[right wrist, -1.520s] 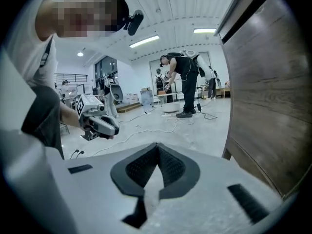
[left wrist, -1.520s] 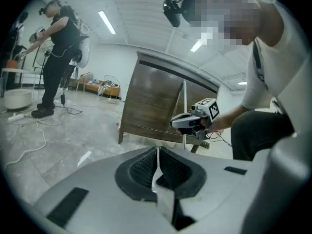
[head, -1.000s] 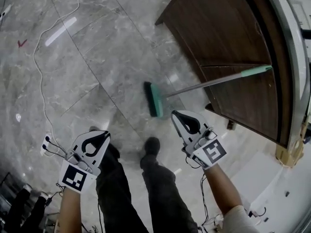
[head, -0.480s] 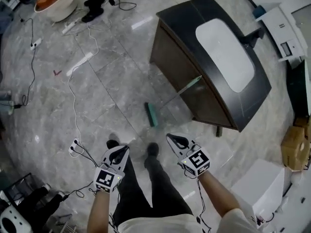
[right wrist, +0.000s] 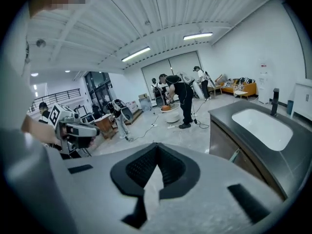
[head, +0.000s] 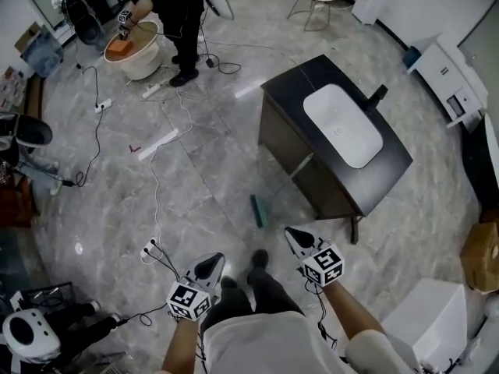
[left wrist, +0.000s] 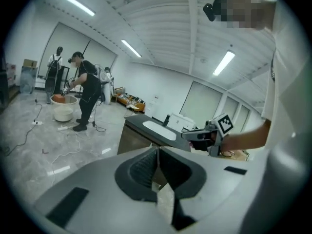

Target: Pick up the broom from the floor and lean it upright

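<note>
The broom's teal head (head: 259,210) rests on the grey floor, and its thin handle (head: 300,164) slants up against the dark vanity cabinet (head: 390,158). The handle's teal end (right wrist: 235,155) shows beside the cabinet front in the right gripper view. My left gripper (head: 217,257) and right gripper (head: 290,232) hover high above my feet, well short of the broom. Both are shut with nothing in them. The left gripper's tips (left wrist: 158,150) meet in its own view, and so do the right gripper's tips (right wrist: 157,145).
A white basin (head: 343,135) is set in the cabinet top. White cables (head: 156,185) and a power strip (head: 148,248) lie on the floor at left. A person in black bends over a tub (head: 132,49) far off. Boxes (head: 421,310) stand at the lower right.
Both grippers have risen far above the floor and away from the broom, and the view now takes in the whole room. The broom still leans on the cabinet.
</note>
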`<state>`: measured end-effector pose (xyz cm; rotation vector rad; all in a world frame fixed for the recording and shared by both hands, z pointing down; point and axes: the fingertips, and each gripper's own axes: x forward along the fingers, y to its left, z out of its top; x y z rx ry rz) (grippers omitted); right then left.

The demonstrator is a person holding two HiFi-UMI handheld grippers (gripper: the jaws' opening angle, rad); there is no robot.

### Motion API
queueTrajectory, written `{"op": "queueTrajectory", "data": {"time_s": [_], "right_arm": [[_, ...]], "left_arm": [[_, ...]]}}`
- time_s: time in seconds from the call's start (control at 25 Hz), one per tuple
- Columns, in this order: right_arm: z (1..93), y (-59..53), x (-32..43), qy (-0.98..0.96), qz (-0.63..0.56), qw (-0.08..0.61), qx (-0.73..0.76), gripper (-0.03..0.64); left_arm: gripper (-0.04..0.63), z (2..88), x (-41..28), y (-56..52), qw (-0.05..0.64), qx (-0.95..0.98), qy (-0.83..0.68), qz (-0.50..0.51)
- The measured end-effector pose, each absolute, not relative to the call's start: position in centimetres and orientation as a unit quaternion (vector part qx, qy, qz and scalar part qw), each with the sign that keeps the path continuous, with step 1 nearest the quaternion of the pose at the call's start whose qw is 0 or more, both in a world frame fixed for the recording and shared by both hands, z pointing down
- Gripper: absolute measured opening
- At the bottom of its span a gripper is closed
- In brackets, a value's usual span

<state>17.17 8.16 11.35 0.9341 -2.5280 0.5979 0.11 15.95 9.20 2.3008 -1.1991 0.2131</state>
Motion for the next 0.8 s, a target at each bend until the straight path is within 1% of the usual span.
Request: {"op": "queueTrajectory", "data": {"time_s": [0.4, 0.56, 0.8], "right_arm": [[5.9, 17.9, 15.3, -0.899, 0.163, 0.196, 0.356, 0.0], [3.4, 22.9, 15.3, -0.894, 0.154, 0.189, 0.376, 0.0], [0.2, 29.9, 16.5, -0.884, 0.133, 0.175, 0.413, 0.0]], "left_arm": [[0.015, 6.7, -0.9, 24.2, 0.237, 0.87, -0.422, 0.099], [0.015, 4.9, -0.4, 28.6, 0.244, 0.876, -0.406, 0.089], [0.015, 2.5, 0.2, 33.4, 0.231, 0.889, -0.39, 0.073]]}}
